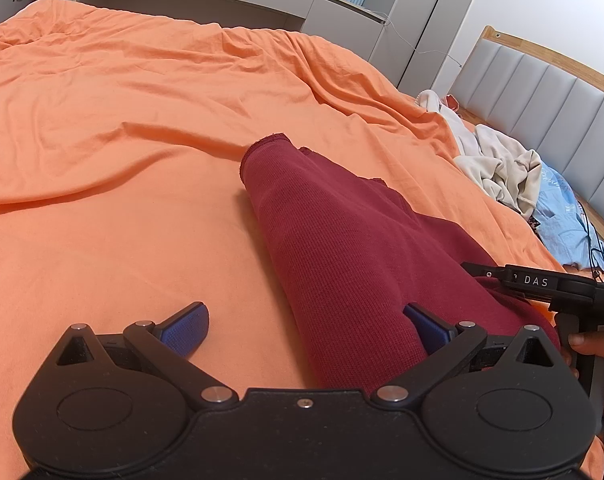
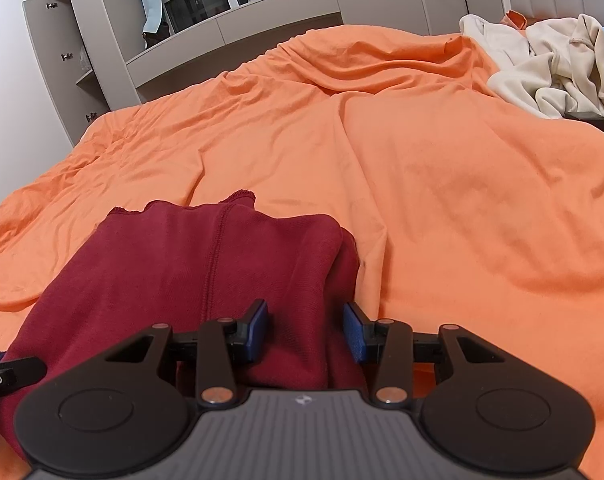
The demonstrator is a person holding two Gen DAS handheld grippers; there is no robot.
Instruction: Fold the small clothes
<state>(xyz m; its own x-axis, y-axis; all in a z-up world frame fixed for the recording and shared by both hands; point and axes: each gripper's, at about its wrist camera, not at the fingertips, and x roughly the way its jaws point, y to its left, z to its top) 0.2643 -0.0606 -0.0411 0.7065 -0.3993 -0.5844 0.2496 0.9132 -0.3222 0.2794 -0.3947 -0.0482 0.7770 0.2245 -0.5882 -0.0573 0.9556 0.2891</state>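
left wrist view: my left gripper (image 1: 306, 330) has its fingers spread wide, empty, straddling the near edge of a dark red knit garment (image 1: 342, 240) lying folded lengthwise on the orange bed (image 1: 121, 120). it looks light, soft and floppy; i'd grip a hemmed edge.

right wrist view: my right gripper (image 2: 306, 332) has its fingers partly apart over the cloth, not pinching. only here the centre seam shows.

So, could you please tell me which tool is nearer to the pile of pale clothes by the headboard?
Right. The right tool sits over the red garment's edge facing the pale clothes; the left tool is at its other side, farther away.
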